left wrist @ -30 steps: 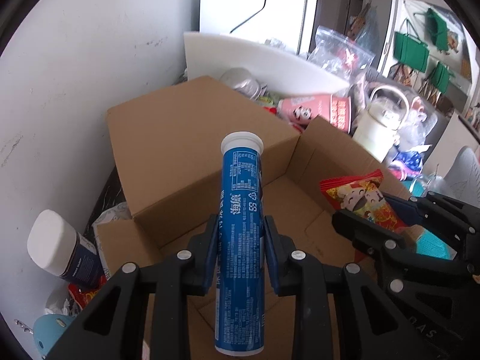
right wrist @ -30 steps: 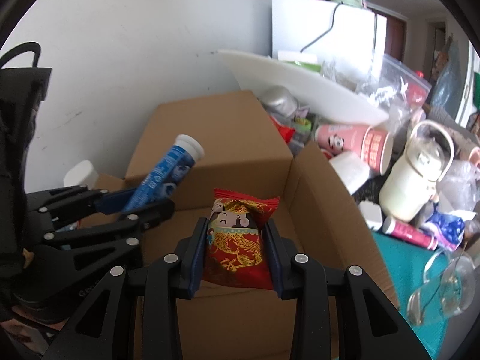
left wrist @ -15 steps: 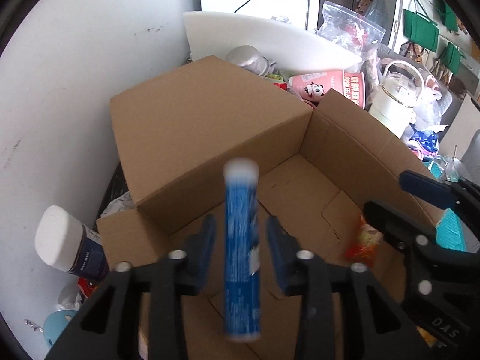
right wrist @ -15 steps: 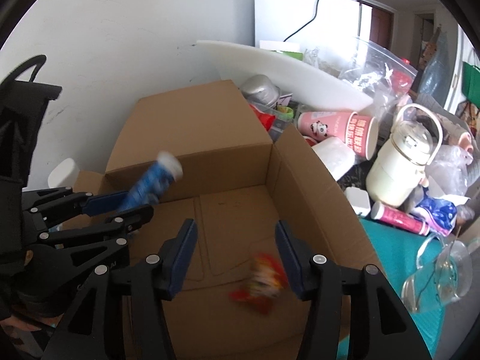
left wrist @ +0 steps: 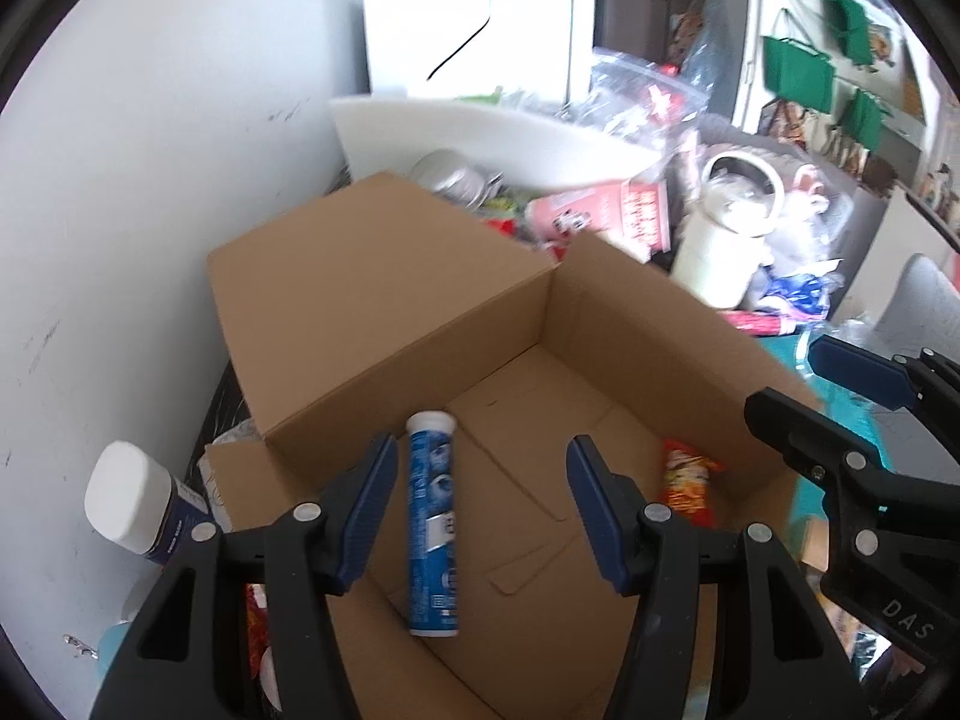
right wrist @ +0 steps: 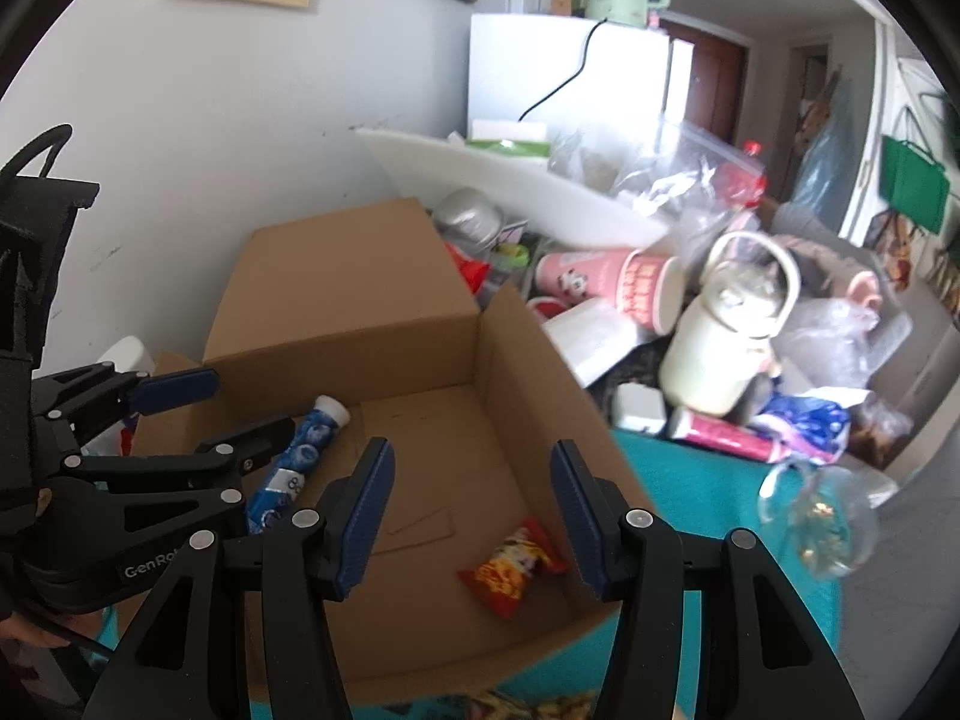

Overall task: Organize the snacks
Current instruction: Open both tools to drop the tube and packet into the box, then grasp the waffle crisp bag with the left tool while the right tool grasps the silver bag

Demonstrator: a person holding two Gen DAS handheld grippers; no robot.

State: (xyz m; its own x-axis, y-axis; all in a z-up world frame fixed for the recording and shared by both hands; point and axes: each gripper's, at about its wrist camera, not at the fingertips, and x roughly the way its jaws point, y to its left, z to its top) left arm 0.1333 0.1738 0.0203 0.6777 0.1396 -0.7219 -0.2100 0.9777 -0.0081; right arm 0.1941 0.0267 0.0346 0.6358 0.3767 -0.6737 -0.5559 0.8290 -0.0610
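Note:
An open cardboard box (left wrist: 384, 276) (right wrist: 336, 288) stands against the white wall. A blue tube with a white cap (left wrist: 432, 528) (right wrist: 300, 450) lies on the box floor at the left. A red snack packet (left wrist: 687, 483) (right wrist: 510, 564) lies on the floor at the right. My left gripper (left wrist: 480, 504) is open and empty above the tube. My right gripper (right wrist: 468, 510) is open and empty above the packet. The left gripper also shows in the right wrist view (right wrist: 210, 414).
A white-capped bottle (left wrist: 138, 504) leans left of the box. Behind and right of the box lie pink paper cups (right wrist: 606, 282), a cream kettle (right wrist: 726, 342), plastic bags and a white tray (right wrist: 498, 174). A teal mat (right wrist: 708, 480) covers the table at right.
Both grippers opened and rose. The blue tube dropped from the left gripper and the red packet from the right; both now lie on the box floor.

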